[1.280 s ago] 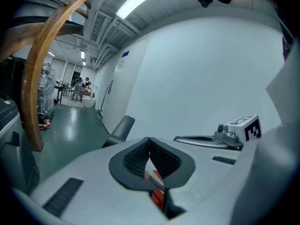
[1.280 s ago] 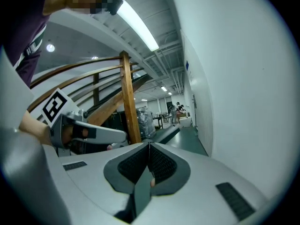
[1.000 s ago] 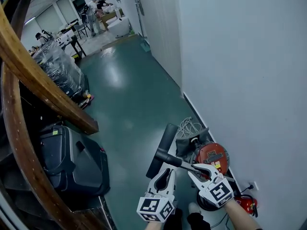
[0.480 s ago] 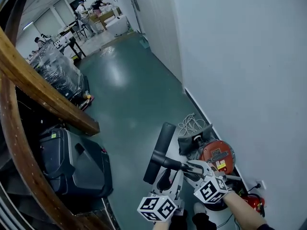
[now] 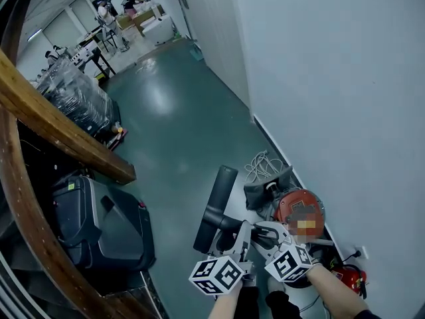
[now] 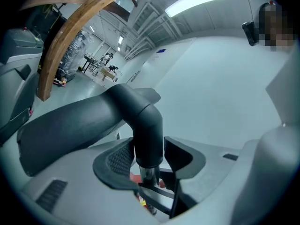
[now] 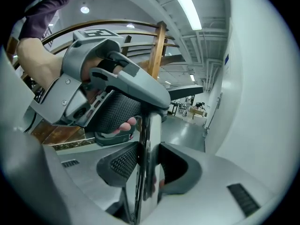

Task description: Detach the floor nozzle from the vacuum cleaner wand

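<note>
Black plastic is the thing to watch. In the head view the floor nozzle (image 5: 211,203) lies on the green floor (image 5: 179,138), just beside the red vacuum body (image 5: 292,206) and close to the wall. The left gripper (image 5: 244,231) and the right gripper (image 5: 263,233) are down at its neck, side by side and very near each other.

Over to the left gripper view: the nozzle's bent neck stands right between the jaws. They are spreading wide, so it is released rather than pinched, and one pad stands clear of it. Below the black collar the shiny metal wand (image 6: 148,177) pokes out, and that is the joint.

Right gripper view now: the chrome wand runs upright between the jaws, and they are coming together around it. I see no real squeeze yet, so it sits loose.

How will it handle? My read is that the nozzle is stiff, light moulded plastic, matte enough to hold. The collar near the joint is the place to take it, not the wide head, which would lever against the grip. The wand looks rigid and polished, likely slippery, so it wants a firm clamp close to the collar. I would guess a push fit: pull straight apart with a slight twist. The risk is the pads skating along the chrome.
</note>
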Available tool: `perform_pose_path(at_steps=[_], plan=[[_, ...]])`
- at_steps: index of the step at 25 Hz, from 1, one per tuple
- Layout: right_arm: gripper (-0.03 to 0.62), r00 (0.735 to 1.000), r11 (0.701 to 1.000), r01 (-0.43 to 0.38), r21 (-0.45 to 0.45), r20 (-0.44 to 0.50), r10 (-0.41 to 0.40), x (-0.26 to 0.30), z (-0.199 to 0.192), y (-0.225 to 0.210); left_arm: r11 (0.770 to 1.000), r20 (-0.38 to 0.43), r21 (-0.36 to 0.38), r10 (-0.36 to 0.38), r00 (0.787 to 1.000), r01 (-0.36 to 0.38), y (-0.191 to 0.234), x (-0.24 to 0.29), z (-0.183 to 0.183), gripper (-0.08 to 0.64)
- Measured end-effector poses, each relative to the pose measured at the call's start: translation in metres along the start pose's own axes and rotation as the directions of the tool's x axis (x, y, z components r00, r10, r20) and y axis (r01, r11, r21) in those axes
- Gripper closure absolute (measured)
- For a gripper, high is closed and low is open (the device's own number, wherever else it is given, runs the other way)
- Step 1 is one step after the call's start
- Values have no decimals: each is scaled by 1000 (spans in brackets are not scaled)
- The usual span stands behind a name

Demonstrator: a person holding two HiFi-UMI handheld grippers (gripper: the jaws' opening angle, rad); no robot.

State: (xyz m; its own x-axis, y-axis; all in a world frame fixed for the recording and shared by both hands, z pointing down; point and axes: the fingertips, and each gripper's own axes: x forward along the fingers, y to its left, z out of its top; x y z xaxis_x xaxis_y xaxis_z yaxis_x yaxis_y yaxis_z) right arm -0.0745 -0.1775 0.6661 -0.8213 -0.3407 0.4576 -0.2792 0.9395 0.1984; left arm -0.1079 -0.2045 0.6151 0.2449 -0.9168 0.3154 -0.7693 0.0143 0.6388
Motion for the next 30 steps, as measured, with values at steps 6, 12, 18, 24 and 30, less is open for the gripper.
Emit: perform_pose_path(at_steps=[6,12,18,24,30], plan=[[438,1000,1000,2,7,-5,-2,0,1,-1,999,4,-35,-2,1000,2,1,0,3,379],[440,1000,999,11,42,-12,-10,-2,0,-1,999,-9,35,29,1000,-29,-3,-1,3,380],[442,1000,999,9,53,-28,-8,-2,-1,0,996,-58,-92,-10,998,5,1,-1,1,382],[442,999,998,13,57,-41,-11,-2,-1,3,1000,-65,22,10,998,-8,-1,-5,2,382],[442,998,998,14,57,-63,-11,0,-1,3,994,-92,-108,-42,995,32,3,-5,2,382]])
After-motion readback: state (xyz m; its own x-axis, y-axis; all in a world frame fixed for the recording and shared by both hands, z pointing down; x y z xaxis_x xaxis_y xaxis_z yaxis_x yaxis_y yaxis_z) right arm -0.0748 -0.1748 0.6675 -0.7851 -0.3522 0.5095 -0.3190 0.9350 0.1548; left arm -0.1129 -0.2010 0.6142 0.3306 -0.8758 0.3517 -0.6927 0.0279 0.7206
